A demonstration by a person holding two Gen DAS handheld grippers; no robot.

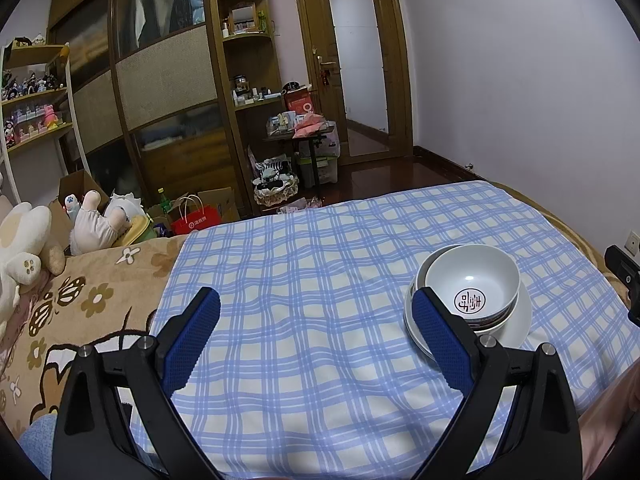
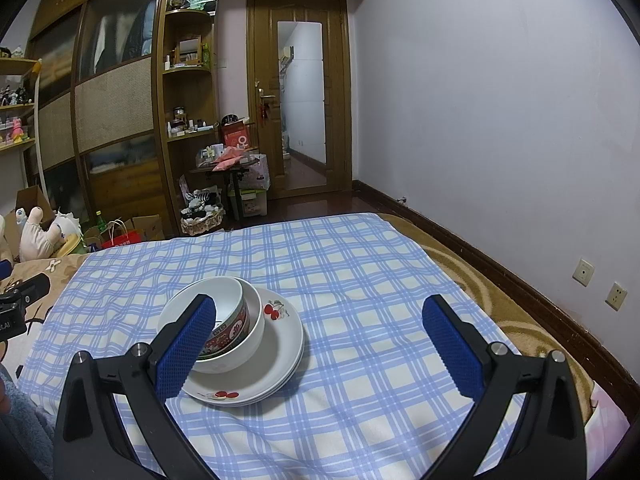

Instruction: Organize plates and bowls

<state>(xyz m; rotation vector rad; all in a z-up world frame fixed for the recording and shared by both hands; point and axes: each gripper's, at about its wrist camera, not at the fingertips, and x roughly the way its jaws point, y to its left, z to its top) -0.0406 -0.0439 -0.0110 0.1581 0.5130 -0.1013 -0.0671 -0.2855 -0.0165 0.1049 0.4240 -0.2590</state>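
Bowls point(image 2: 224, 320) nested on plates point(image 2: 280, 344) on the bed's cloth point(image 2: 360, 280), both grippers' (left point(image 1: 316, 334), right point(image 2: 320, 340)) fingers apart, empty; risk: soft bed could tip the off-centre stack if nudged.

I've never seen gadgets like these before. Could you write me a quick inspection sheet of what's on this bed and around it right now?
Surface: blue checked cloth spread over a floral bedspread.
Job's things: patterned bowl nested in a white bowl, both on stacked cherry-print plates.
Clutter: plush toys at the bed's left edge.
Grippers: left gripper and right gripper, jaws wide apart, holding nothing, set back from the stack.
Cables: nothing seen.
Surroundings: wooden wardrobe, corner shelves, door, red paper bag and boxes on the floor, wall sockets.
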